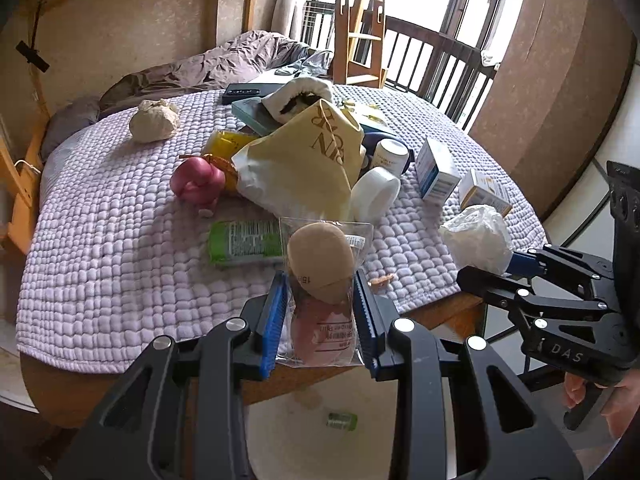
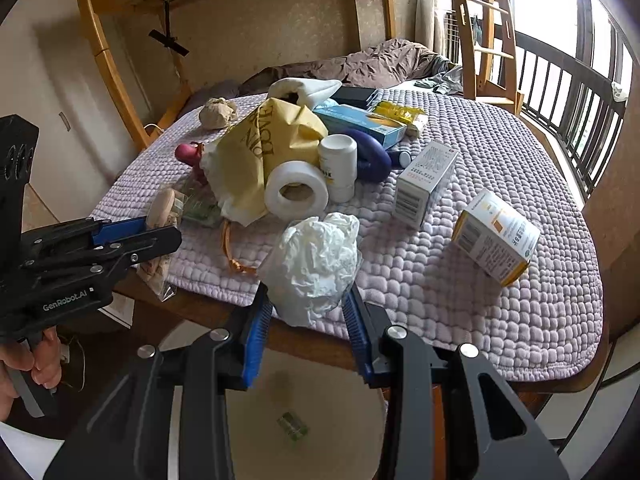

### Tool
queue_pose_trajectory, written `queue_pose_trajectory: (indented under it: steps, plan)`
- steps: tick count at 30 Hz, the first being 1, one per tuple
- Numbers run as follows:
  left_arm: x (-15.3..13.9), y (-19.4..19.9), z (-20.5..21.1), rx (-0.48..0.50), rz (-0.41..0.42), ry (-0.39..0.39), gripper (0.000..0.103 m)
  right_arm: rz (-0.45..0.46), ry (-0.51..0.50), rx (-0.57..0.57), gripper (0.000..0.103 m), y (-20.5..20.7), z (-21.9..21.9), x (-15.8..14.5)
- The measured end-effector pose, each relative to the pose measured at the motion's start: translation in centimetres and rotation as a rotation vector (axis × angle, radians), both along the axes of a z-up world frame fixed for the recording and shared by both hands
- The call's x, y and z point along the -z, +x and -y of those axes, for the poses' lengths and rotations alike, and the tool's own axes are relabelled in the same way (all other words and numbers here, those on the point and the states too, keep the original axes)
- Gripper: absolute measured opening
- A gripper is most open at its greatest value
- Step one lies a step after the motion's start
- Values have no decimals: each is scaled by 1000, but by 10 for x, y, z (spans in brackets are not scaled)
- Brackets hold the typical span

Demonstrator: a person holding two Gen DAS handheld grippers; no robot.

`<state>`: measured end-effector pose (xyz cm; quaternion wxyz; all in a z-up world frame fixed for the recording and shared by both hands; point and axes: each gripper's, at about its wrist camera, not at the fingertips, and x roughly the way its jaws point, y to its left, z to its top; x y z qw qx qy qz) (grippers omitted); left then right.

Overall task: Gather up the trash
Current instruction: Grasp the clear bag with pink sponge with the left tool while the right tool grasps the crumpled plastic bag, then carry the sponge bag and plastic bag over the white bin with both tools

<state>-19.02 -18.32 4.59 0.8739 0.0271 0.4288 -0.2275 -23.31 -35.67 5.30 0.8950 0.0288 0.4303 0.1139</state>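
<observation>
My left gripper (image 1: pixel 320 286) is shut on a clear plastic packet (image 1: pixel 322 280) with a tan sponge and a pink one inside, held at the table's near edge. It shows again at the left of the right wrist view, the left gripper (image 2: pixel 166 226) with the packet (image 2: pixel 162 216) hanging from it. My right gripper (image 2: pixel 308 300) is shut on a crumpled white plastic wad (image 2: pixel 316 264) just over the table edge. From the left wrist, the right gripper (image 1: pixel 488 264) holds that wad (image 1: pixel 478 238) at the right. Below stands a white bin (image 1: pixel 320 424) with a green scrap inside.
The lilac quilted cloth (image 1: pixel 120 240) carries a yellow paper bag (image 1: pixel 304 160), a green packet (image 1: pixel 244 242), a pink toy (image 1: pixel 198 182), a tape roll (image 2: pixel 296 194), a white bottle (image 2: pixel 338 160), two small boxes (image 2: pixel 424 184) (image 2: pixel 496 236), a blue box (image 2: pixel 360 124). A bunk bed stands behind.
</observation>
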Motion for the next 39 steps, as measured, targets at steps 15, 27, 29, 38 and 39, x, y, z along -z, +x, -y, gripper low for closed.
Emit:
queue_pose_trajectory:
  steps: [15,27,29,38,39]
  plan:
    - [3,-13,-2,6,-4,56,35,-14,-4,-53,36,-21,-13,0]
    - [7,-25,5,38,-11,104,35,-38,-9,-83,36,-32,-18,5]
    - [9,-28,5,45,-19,109,35,-43,-7,-87,36,-35,-17,5]
    - [17,-39,7,60,-41,140,35,-71,2,-109,36,-45,-19,11]
    - [17,-40,8,61,-41,145,35,-74,0,-111,36,-46,-19,11]
